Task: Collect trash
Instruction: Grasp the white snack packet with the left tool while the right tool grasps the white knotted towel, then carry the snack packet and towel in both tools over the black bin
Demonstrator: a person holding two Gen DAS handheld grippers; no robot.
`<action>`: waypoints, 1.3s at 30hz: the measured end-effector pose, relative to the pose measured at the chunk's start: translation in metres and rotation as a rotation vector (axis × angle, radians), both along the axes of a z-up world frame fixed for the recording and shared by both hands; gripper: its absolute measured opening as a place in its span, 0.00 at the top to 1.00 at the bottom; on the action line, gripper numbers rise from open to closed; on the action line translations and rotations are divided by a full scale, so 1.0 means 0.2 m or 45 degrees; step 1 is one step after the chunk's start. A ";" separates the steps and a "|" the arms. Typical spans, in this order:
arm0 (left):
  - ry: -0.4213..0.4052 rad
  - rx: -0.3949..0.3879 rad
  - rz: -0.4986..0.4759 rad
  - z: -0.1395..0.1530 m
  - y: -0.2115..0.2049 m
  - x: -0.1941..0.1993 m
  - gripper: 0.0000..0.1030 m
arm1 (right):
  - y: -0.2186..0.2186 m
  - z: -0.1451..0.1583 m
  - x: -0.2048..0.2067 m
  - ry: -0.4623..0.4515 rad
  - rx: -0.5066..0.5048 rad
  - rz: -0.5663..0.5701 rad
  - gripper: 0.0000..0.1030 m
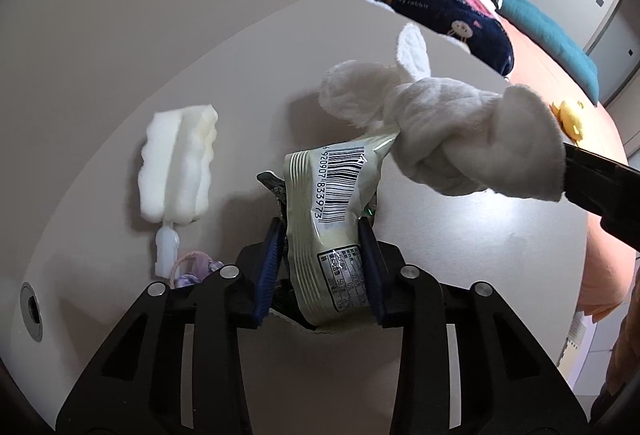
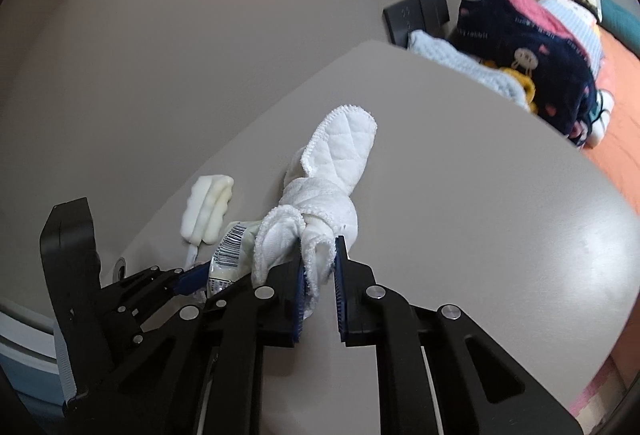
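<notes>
- Wrapper [image 1: 332,203], cream foil with barcode: clamped upright in the left claw [image 1: 323,235], above the tabletop [image 1: 460,255].
- White knotted cloth [image 2: 320,203]: pinched by one edge in the right claw [image 2: 320,267], at 2 o'clock from the wrapper, touching its top.
- White sponge brush [image 1: 178,167]: lying on the tabletop at 10 o'clock.
- Folded clothes [image 2: 532,75]: on the bed beyond the tabletop's far edge, at 1 o'clock.

Both grippers were built in matte black — left gripper [image 1: 324,235] and right gripper [image 2: 320,255] — fitted with ribbed blue pads [image 1: 269,255], silver screws [image 2: 450,312] studded across the linkages.
</notes>
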State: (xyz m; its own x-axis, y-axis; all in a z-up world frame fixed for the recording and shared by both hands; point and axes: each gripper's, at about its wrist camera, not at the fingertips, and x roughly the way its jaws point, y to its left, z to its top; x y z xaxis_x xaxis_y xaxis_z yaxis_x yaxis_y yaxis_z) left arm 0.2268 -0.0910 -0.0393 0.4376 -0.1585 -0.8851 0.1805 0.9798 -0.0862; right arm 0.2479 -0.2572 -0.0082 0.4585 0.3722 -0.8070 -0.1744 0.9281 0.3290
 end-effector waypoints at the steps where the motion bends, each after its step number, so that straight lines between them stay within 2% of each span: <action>1: -0.006 -0.001 -0.001 0.01 -0.01 0.00 0.66 | -0.01 0.01 -0.01 -0.003 -0.002 -0.003 0.87; 17: -0.078 -0.025 -0.108 0.18 -0.24 -0.14 0.67 | -0.29 0.19 -0.23 -0.075 -0.041 -0.140 0.86; 31: -0.119 -0.041 -0.277 0.29 -0.60 -0.31 0.67 | -0.67 0.28 -0.49 -0.107 -0.038 -0.309 0.86; 39: -0.104 -0.055 -0.403 0.31 -0.85 -0.42 0.67 | -0.91 0.30 -0.65 -0.111 -0.048 -0.438 0.85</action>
State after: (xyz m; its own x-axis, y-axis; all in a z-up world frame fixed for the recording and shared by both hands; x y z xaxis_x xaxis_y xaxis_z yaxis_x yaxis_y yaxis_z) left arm 0.1427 -0.2602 0.0220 0.4301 -0.3346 -0.8385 0.4833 0.8698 -0.0992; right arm 0.1186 -0.4402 0.0511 0.6194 0.1546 -0.7697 0.1248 0.9486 0.2909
